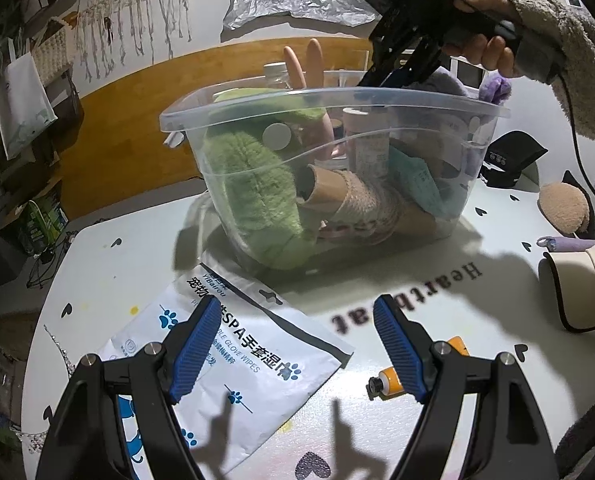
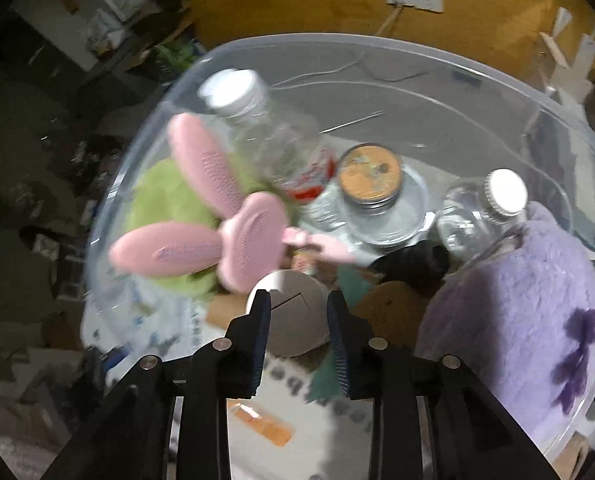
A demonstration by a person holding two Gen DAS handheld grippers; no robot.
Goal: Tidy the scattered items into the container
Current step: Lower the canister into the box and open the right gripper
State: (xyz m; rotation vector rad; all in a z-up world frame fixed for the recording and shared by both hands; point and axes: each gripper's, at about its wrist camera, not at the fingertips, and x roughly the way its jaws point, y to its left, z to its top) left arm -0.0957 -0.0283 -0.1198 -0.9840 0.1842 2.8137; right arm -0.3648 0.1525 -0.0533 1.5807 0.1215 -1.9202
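Clear plastic container (image 1: 329, 104), the largest item, stands on the white tabletop (image 1: 377, 276) well forward of the left gripper (image 1: 297, 344); already holding a green plush (image 1: 249, 184), a purple plush (image 2: 517, 300), a pink rabbit-eared brush (image 2: 217, 220), two capped clear bottles, a glass jar with an orange lid (image 2: 371, 172) and cardboard tubes. Right gripper (image 2: 299, 332), held by a hand in a fuzzy grey sleeve, hangs over the container's far right rim and points steeply down into it; its fingers stand a narrow gap apart, a pale round cap (image 2: 287, 312) showing between them from above, but whether the pads press it cannot be told. White wipes packet (image 1: 233, 352), flat and printed with blue paw marks, lies on the tabletop just beside the container's near wall, its long axis running diagonally from near left to far right; the left finger of the left gripper overlaps it. Left gripper: fingers wide apart, nothing between them, pointing down at the tabletop. Orange tube (image 1: 393, 376), small, black-capped, lies partly hidden behind the right finger of that gripper, long axis slanting away to the right. Judgement: both loose pieces lie nearest the left hand, which should take the next pick; the thin packet may need an edge grip. Cream cap (image 1: 577, 288) and tan pouf (image 1: 563, 208) remain at the right edge.
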